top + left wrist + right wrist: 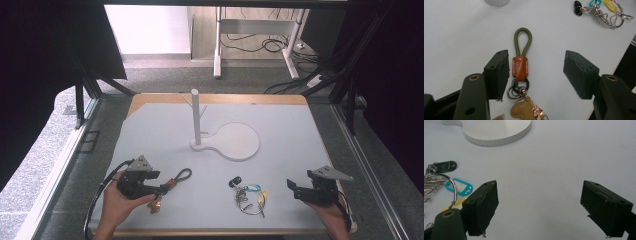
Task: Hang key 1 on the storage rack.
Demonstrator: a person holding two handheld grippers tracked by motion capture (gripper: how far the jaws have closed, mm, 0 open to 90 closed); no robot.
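Left gripper view, keychain [520,65] between wide jaws (beside one), untouched

Grey carpet [165,80] covers the floor around the pale desk [280,165] with its wooden edge. Beyond it stands a white table frame [218,45] with black cables [260,45] looped beneath. Dark curtains [45,50] hang on both sides, and daylight brightens the far wall [145,30].
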